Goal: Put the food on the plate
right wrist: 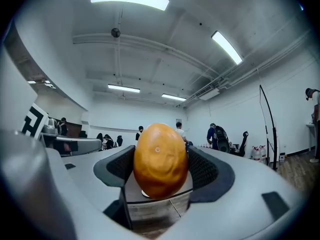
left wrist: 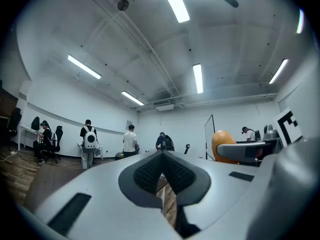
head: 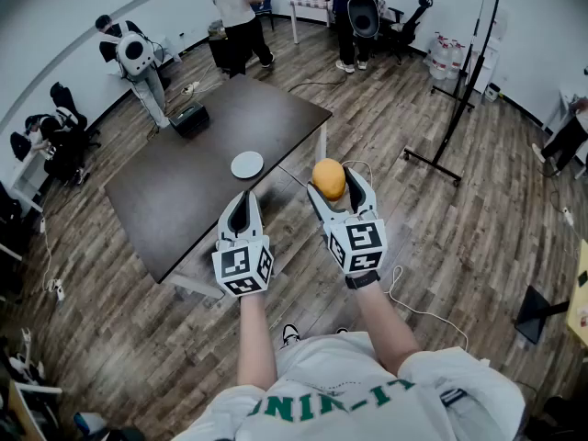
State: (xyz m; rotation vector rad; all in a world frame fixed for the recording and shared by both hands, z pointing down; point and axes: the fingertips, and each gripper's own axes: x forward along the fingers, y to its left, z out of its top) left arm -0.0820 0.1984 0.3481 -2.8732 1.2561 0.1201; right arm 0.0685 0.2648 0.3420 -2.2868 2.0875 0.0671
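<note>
Food (head: pixel 328 178), an orange oval piece, is clamped across its middle between the jaws of the right gripper (head: pixel 340 189) and is carried level in the air, not yet over the desk (head: pixel 175 200). That hold is judged to keep it from rolling out while it is brought toward the white plate (head: pixel 246 164), which lies near the desk's closer edge. The left gripper (head: pixel 243 208) is held alongside with its jaws closed on nothing, apparently not needed for this step.

Plate (head: pixel 246 164) ahead on the worktop (head: pixel 175 200)
My left tongs (head: pixel 243 200) hang over the worktop's near edge, plate just beyond; the mango (head: pixel 328 178) sits between my right tongs (head: pixel 336 182), right of the worktop.
</note>
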